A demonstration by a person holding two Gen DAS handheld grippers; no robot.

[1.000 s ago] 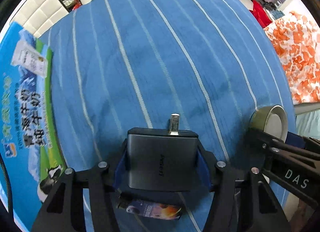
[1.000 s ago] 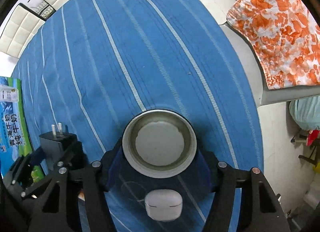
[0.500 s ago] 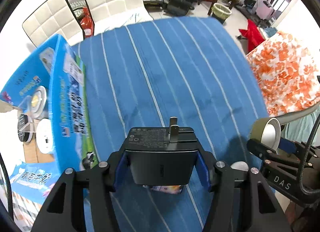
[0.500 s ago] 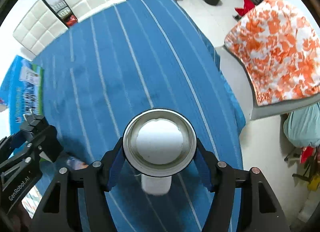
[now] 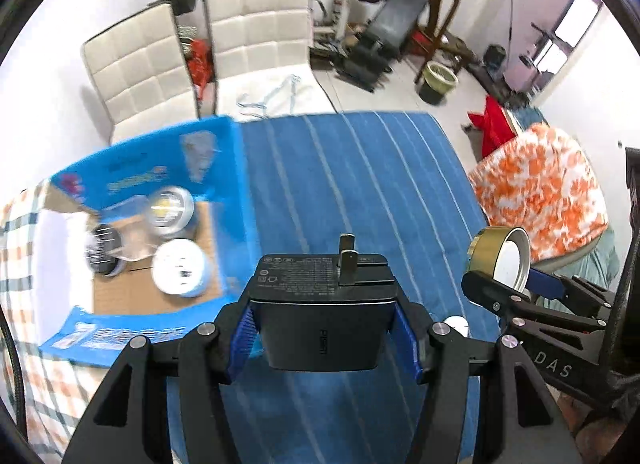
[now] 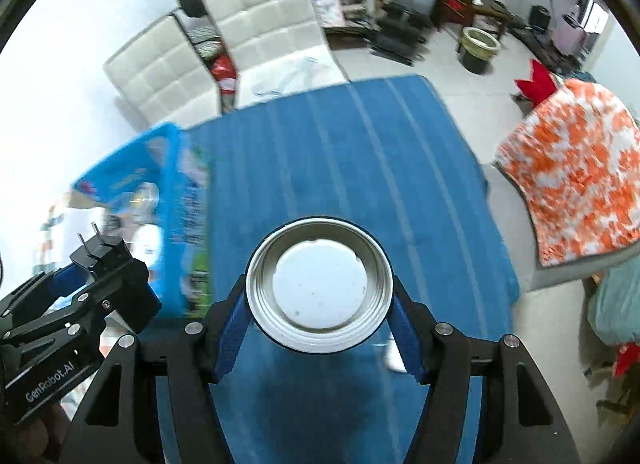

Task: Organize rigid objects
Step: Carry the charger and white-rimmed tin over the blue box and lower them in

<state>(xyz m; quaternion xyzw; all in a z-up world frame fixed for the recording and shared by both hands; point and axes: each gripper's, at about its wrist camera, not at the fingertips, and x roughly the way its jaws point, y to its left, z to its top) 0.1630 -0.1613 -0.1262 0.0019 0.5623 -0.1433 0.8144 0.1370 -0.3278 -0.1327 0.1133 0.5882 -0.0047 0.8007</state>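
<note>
A blue striped cloth [image 5: 360, 192] is spread over the tabletop, with two white chairs [image 5: 256, 32] behind its far edge. An orange-and-white patterned cover [image 6: 580, 180] is seen off to the right, beside the tabletop. A blue carton [image 5: 132, 248] lies open at the left edge of the cloth; print is seen on its flaps but is too blurred to be read. Three round tins [image 5: 180, 268] are held inside the carton, close together.

The left gripper [image 5: 326, 328] is clamped on a dark grey charger [image 5: 324, 304], which is gripped by its flat sides between the blue pads [image 5: 240, 336]. The charger is held above the cloth, just right of the carton, prongs pointing forward and up. Small rating text is printed on the prong face and a short embossed logo on the facing side; neither can be read. "GenRobot.AI" is read on the left gripper body in the right wrist view.

The right gripper [image 6: 320, 316] is clenched around a round lid [image 6: 320, 284], metal-rimmed with a white inside, its hollow side turned toward the camera. In the left wrist view the lid [image 5: 500, 260] shows a gold outer band and is held to the right of the charger, well apart from it. "DAS" is read on the right gripper [image 5: 504, 280] body there.

A small white object [image 5: 456, 322] lies on the cloth between the two grippers, mostly hidden.
</note>
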